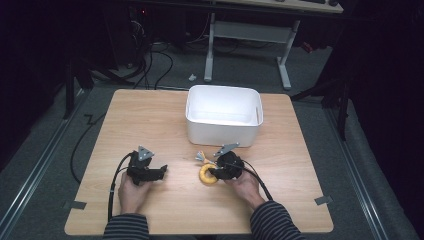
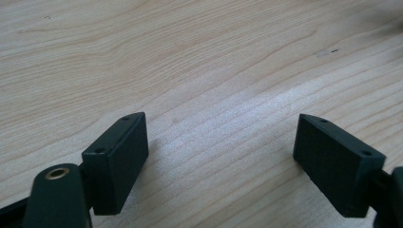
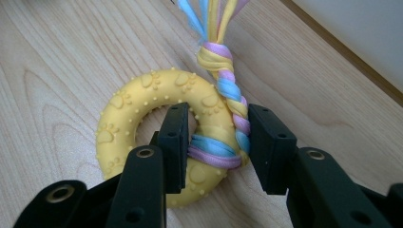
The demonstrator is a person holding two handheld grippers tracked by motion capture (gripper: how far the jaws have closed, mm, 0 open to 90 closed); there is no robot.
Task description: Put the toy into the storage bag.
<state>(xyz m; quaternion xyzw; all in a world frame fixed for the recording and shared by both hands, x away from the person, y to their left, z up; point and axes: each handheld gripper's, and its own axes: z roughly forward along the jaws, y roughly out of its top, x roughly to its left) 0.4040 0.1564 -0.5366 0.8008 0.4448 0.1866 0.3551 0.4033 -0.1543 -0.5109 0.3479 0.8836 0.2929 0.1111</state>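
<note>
Wooden table point(image 1: 165, 120), right gripper point(image 3: 216, 142) partly hiding ring toy point(image 3: 142, 95)

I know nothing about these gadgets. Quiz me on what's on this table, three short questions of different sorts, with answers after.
1. True or false: the left hand-held gripper holds something.
2. The right hand-held gripper has its jaws around: A) the ring toy where the braided rope wraps it, B) the bin's rim, C) a cable.
3. Fill in: the white bin stands at the ____ side of the table from the person.

Key: 1 false, its jaws stand apart over bare wood. 2 A. 3 far.
</note>
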